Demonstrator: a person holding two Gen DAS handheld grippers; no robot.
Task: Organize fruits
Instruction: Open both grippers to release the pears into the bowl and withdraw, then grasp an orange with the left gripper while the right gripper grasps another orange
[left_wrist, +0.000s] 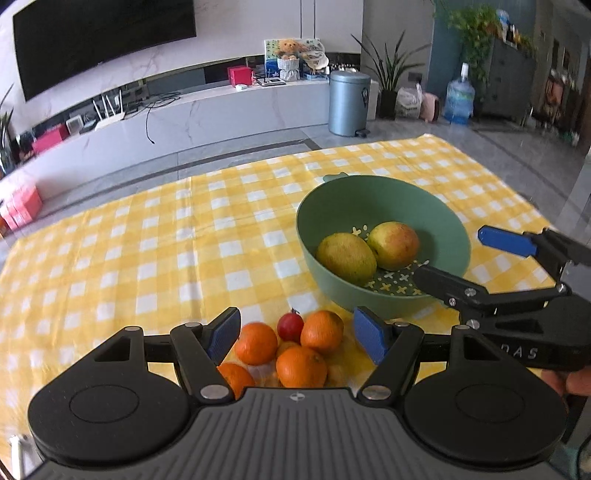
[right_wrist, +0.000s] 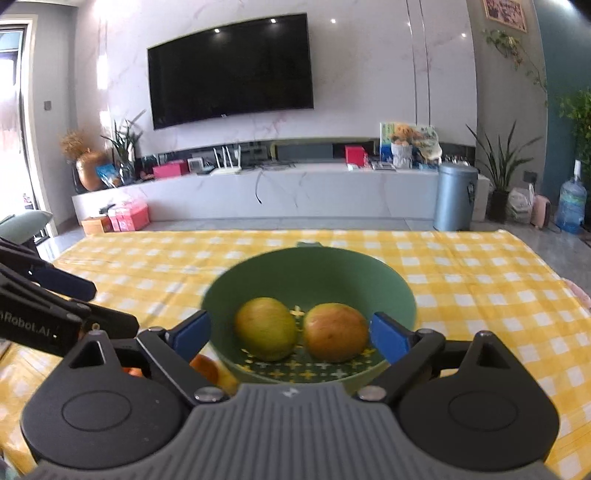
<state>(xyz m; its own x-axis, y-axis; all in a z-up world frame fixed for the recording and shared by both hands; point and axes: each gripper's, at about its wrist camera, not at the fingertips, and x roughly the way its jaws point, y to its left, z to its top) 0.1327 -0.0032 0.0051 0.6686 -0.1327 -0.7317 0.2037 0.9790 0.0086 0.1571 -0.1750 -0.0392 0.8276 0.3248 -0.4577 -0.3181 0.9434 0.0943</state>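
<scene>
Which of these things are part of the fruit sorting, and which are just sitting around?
Part of the job: green bowl, two mangoes inside it, oranges and small red fruit on the cloth.

Just there: television, bin, water bottle, potted plant.

The left hand-held gripper (left_wrist: 295, 334) body hides part of the lowest orange (left_wrist: 236, 378). In the right wrist view, one orange (right_wrist: 205, 367) is blurred and half covered. The bowl (right_wrist: 258, 273) rim is smeared there.

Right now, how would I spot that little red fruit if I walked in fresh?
Find the yellow checked tablecloth and its green bowl. Beside the bowl on the cloth sits a cluster of oranges. The small red fruit nestles among them, the only dark red one, and smaller than each.
</scene>
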